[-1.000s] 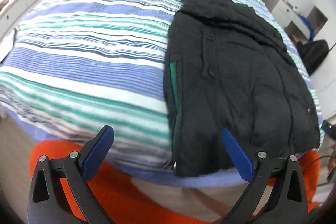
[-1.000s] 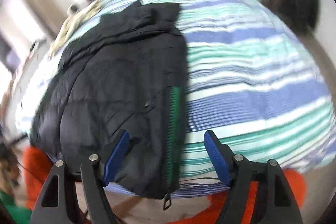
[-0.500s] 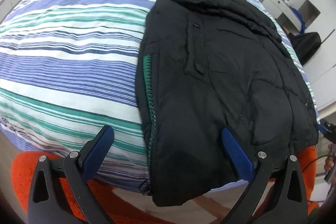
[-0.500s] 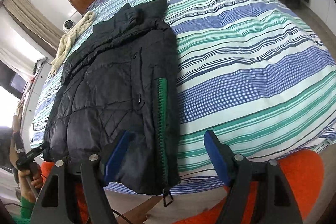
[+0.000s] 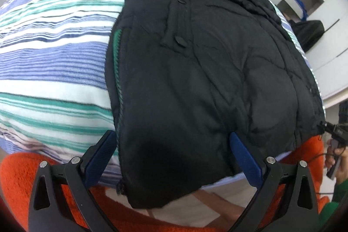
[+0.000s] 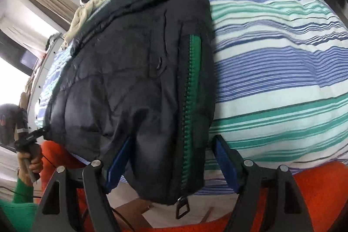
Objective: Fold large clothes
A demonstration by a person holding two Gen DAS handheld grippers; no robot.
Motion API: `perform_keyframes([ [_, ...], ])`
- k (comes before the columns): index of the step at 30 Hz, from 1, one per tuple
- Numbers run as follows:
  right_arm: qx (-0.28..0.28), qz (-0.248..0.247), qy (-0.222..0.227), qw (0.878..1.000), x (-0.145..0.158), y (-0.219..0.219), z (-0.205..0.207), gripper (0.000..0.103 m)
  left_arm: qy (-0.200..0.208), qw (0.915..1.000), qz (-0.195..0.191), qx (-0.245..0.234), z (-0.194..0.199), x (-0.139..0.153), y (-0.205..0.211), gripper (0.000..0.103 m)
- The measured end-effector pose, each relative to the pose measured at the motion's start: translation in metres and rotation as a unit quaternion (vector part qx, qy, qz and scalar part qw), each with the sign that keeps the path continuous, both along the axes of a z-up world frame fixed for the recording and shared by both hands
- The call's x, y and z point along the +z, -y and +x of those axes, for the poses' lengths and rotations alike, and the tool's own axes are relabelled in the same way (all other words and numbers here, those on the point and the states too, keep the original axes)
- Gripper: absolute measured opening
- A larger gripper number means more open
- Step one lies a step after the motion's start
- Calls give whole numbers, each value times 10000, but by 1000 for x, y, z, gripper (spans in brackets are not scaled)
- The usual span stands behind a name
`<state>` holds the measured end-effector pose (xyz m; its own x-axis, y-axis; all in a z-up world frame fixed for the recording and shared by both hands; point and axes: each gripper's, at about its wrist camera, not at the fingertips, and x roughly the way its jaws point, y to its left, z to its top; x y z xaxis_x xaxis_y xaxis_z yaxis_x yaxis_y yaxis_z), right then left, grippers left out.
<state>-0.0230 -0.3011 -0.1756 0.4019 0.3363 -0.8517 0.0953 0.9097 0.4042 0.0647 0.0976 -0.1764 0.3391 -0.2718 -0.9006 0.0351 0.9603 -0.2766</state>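
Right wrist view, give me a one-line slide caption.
Open right claw straddles the hem of a black puffer jacket with a green zipper on a striped bed.

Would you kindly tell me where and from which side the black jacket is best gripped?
Probably by its hem, from the foot of the bed: the black jacket overhangs the striped bedspread there, so a finger can slip beneath. The left gripper and right gripper, both open, already straddle that edge.
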Motion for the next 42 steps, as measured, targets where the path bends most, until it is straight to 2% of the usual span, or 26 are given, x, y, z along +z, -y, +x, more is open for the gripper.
perform_keyframes([
  [1,69,95,-4,9999,1,-2,1,79,-23,10000,24,-6,-1,0,2,92],
  [3,163,183,14,9997,4,-6,2,79,-41,10000,24,-22,-6,3,5,86],
  [6,286,38,-41,9996,8,-12,7,77,-35,9997,232,-65,-7,8,11,77],
  [8,362,-90,-69,9993,9,-14,8,71,-79,9994,335,-85,-7,10,13,72],
  [10,396,-239,-91,9989,10,-16,9,54,-113,9989,446,-131,-7,12,15,59],
  [11,398,-244,-85,9989,11,-16,9,48,-121,9985,517,-165,-8,14,17,54],
  [12,399,-225,-74,9989,12,-16,8,42,-130,9981,564,-190,-9,16,16,45],
  [13,408,-224,-55,9989,14,-16,7,39,-131,9980,583,-220,-9,18,17,38],
  [16,476,-251,-15,9985,18,-17,7,35,-91,9976,620,-298,-9,24,19,26],
  [22,591,-260,94,9979,28,-12,4,29,6,9984,503,-266,-12,37,14,18],
  [26,626,-246,237,9975,42,-13,4,26,131,9991,332,-219,-15,52,6,17],
  [32,682,-168,432,9966,57,-13,8,24,354,9986,304,-238,-20,71,2,16],
  [42,698,-142,544,9960,65,-10,2,20,377,9986,263,-260,-26,75,9,16],
])
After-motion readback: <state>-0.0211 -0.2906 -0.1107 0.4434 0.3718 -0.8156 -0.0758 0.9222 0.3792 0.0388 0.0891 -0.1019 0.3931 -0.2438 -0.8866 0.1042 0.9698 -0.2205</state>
